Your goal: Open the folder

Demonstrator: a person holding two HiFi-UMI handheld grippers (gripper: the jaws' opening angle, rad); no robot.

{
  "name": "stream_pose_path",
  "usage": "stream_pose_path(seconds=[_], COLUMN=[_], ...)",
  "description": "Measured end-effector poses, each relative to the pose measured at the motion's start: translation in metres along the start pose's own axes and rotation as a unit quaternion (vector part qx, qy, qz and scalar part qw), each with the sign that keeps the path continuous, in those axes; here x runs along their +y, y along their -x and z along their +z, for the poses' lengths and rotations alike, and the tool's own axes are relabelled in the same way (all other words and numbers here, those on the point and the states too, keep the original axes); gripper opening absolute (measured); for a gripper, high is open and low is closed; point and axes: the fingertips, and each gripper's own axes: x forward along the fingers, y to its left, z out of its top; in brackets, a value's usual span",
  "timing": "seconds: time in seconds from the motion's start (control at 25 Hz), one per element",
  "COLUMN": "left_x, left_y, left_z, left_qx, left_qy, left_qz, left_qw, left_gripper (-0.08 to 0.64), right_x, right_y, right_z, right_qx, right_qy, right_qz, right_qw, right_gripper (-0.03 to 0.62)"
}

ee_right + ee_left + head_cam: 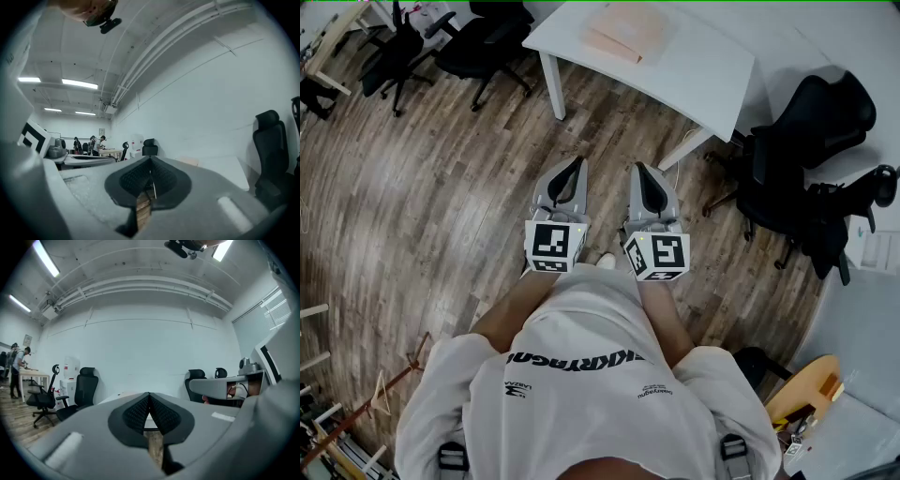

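Both hands hold their tools level, side by side at the frame's centre, pointing toward the top. The left gripper (577, 165) has its jaws pressed together with nothing between them, and so does the right gripper (639, 171). The folder (628, 33) lies closed on the white table (703, 66) at upper centre, well apart from both. A bare strip of floor (609, 122) lies between them, and a black chair (797, 159) stands at the right.
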Motion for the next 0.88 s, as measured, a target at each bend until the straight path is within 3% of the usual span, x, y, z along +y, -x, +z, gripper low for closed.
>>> stream_pose_path(seconds=[0.56,0.88], left_x=[-0.06,-0.055], left_y=[-0.024,-0.042], left_z=[-0.026,-0.035], left_qx=[0.025,0.042], left_qy=[-0.007,0.001], left_qz=[0.022,0.029], left_qw=[0.9994,0.9987], left_gripper=[-0.008,-0.008], right_x=[-0.059,-0.077], right_y=[0.024,0.003], right_z=[-0.008,-0.017], right_qx=[0.004,0.012], right_qy=[-0.003,-0.022], right_qz=[0.032,0.036], right_qw=[0.999,0.999], right_gripper=[-0.003,-0.003])
